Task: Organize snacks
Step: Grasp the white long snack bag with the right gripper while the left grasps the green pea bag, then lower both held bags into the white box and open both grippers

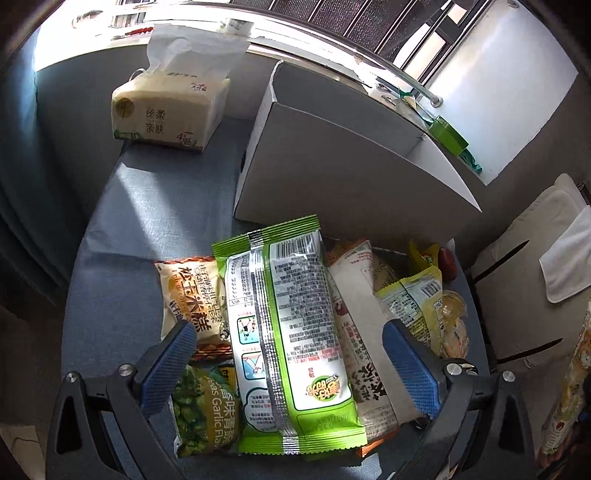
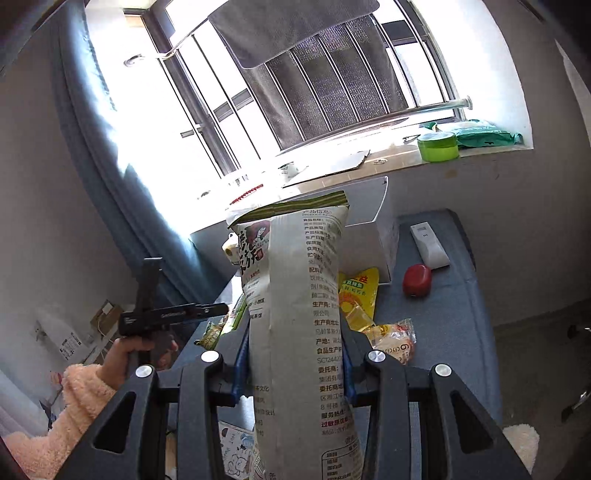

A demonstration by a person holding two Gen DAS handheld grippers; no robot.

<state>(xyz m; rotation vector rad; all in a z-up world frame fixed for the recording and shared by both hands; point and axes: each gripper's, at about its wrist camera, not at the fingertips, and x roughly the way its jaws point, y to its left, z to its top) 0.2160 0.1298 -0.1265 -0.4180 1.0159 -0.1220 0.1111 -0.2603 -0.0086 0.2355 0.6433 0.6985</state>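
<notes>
The right gripper (image 2: pixel 295 369) squeezes a tall white bag (image 2: pixel 306 314). The left gripper (image 1: pixel 290 354) is wide open over the green pack (image 1: pixel 288 332), near the box (image 1: pixel 332 162).

Hard daylight pours through the window (image 2: pixel 314 74), blowing out the sill (image 1: pixel 184 33) and panes to white in both views. A sunlit patch falls on the tabletop (image 1: pixel 147 206); the rest sits in cool shade. Fisheye bending curves the edges into dark corners.

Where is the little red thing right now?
In the right wrist view, the red thing sits on the blue table, right of the snack pile, just below the white remote near the white box.
</notes>
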